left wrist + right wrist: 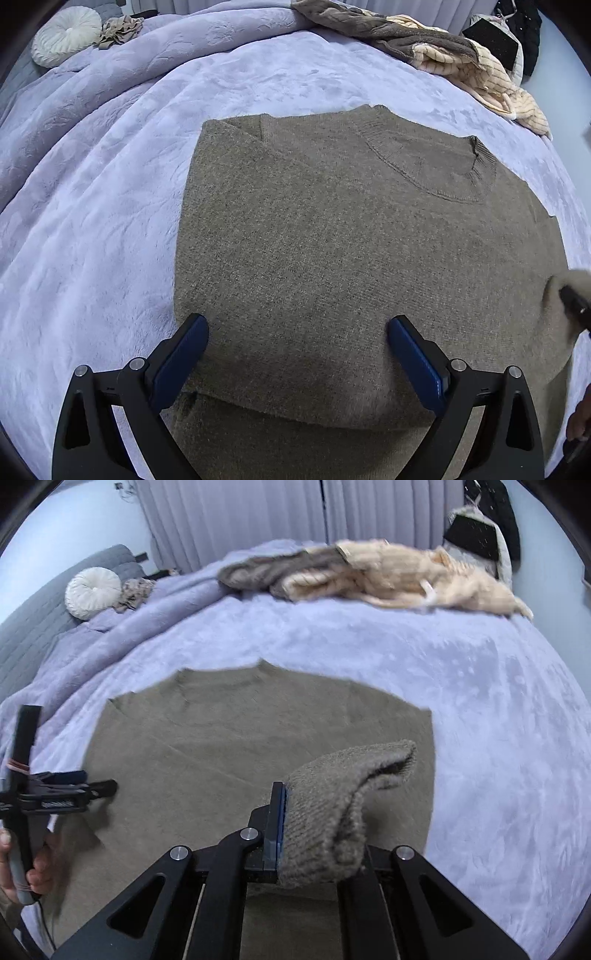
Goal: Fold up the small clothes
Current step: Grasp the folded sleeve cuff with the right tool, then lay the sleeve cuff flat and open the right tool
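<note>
An olive-brown knit sweater (332,240) lies flat on the lavender bed cover (92,240), collar at the far side, one sleeve folded in at the left. My left gripper (297,328) is open just above the sweater's near part, with blue pads wide apart. It also shows in the right wrist view (99,788), held in a hand. My right gripper (291,819) is shut on the sweater's sleeve cuff (351,786), lifted over the sweater's body (221,738). The cuff also shows in the left wrist view (561,291) at the right edge.
A pile of grey and cream clothes (369,572) lies at the bed's far side. A round white cushion (92,590) and a small crumpled cloth (133,590) sit at the far left. Dark items (480,528) stand at the far right, with curtains behind.
</note>
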`<state>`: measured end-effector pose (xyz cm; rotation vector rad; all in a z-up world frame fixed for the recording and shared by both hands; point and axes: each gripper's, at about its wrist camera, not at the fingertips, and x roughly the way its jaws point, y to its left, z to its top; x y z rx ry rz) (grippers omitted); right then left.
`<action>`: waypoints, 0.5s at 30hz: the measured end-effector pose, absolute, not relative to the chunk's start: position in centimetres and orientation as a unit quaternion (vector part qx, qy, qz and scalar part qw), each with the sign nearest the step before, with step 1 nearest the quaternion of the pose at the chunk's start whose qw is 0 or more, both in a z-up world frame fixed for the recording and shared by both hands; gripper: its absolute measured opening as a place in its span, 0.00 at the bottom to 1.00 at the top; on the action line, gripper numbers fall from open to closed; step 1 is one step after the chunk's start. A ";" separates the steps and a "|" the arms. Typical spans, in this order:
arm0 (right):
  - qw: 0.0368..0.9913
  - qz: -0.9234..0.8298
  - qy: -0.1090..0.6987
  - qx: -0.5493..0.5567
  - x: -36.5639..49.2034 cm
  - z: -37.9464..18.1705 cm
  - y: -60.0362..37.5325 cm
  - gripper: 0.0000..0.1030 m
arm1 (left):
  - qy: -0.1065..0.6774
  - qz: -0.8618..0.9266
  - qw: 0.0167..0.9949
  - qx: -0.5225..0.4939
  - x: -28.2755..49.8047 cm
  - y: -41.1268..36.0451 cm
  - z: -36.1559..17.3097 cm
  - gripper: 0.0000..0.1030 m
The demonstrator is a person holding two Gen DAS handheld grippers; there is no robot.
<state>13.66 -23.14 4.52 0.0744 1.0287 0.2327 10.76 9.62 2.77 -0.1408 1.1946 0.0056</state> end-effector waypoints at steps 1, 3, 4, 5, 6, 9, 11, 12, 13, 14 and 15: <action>0.856 0.105 0.504 0.053 13.3 3.7 -24.5 0.26 | 0.561 0.002 0.826 -0.063 10.5 9.4 3.2 0.96; 0.859 0.093 0.498 0.071 11.4 3.3 -27.1 0.32 | 0.553 -0.009 0.831 -0.059 9.6 8.9 4.4 0.96; 0.863 0.084 0.492 0.073 10.6 3.6 -27.7 0.32 | 0.547 -0.015 0.835 -0.059 9.4 8.7 4.9 0.96; 0.870 0.062 0.485 0.070 9.8 4.2 -28.3 0.37 | 0.541 -0.023 0.839 -0.060 9.0 8.3 5.6 0.96; 0.876 0.037 0.476 0.064 9.2 5.0 -28.7 0.46 | 0.536 -0.031 0.841 -0.062 8.7 7.8 6.1 0.96; 0.903 0.022 0.423 0.074 8.2 7.6 -28.4 0.64 | 0.535 -0.047 0.842 -0.050 8.8 5.8 6.2 0.96; 0.901 0.051 0.428 0.052 8.8 7.9 -26.3 0.64 | 0.549 -0.043 0.834 -0.039 9.6 4.9 5.3 0.96; 0.896 0.069 0.437 0.040 9.3 7.6 -25.0 0.64 | 0.558 -0.037 0.828 -0.036 9.8 4.7 4.7 0.96; 0.889 0.085 0.448 0.031 9.8 6.9 -23.8 0.64 | 0.567 -0.032 0.823 -0.035 10.1 4.6 3.9 0.96; 0.877 0.094 0.470 0.022 10.5 5.8 -22.7 0.64 | 0.574 -0.026 0.818 -0.032 10.3 4.4 3.2 0.96; 0.866 0.091 0.492 0.013 11.1 4.7 -21.9 0.64 | 0.577 -0.020 0.816 -0.025 10.3 4.4 2.7 0.96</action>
